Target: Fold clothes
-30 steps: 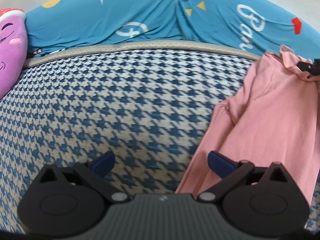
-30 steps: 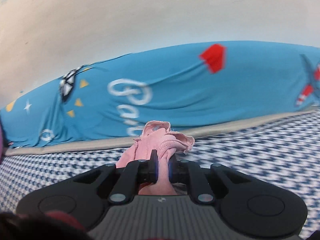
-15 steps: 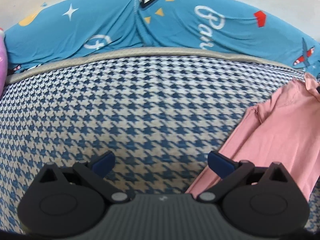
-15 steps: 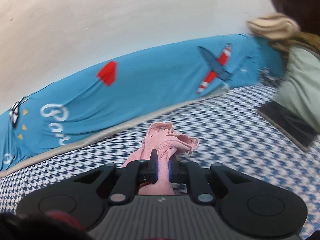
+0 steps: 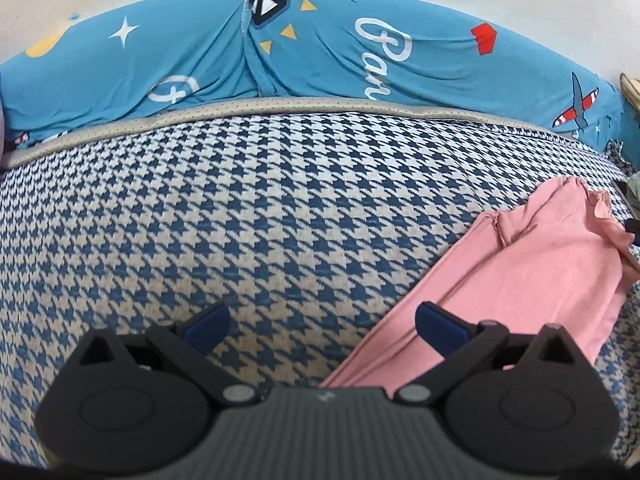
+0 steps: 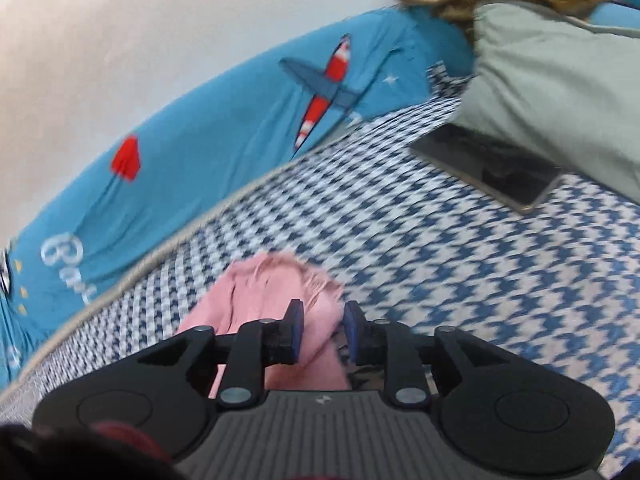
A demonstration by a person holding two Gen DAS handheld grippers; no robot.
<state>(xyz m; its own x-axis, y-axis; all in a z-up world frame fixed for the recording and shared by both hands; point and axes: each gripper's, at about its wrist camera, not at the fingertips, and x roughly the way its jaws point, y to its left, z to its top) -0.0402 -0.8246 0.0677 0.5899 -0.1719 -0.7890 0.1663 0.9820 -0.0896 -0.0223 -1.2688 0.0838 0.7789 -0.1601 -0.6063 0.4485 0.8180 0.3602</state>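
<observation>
Surface: blue-and-white houndstooth bed cover point(image 5: 256, 216).
Garment: pink cotton garment point(image 5: 532, 276) lies stretched across the cover's right side, its frayed end at the right gripper.
Left gripper point(image 5: 320, 322): spread wide, nothing between its blue pads, hovering beside the garment's lower end.
Right gripper point(image 6: 320, 330): jaws have just been opening; a narrow gap shows, the cloth's gathered end between the pads, which no longer pinch it.
Behind: blue printed sheet point(image 5: 320, 60) along the wall.
Nearby: dark flat phone point(image 6: 486, 168) under a pale green pillow point(image 6: 560, 92).

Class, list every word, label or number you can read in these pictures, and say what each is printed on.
"Par": white script on the blue cover, its lower letters cut off by the cushion edge.
"Ba": the same script in the right wrist view, too blurred to read further.
Nothing else is readable.
</observation>
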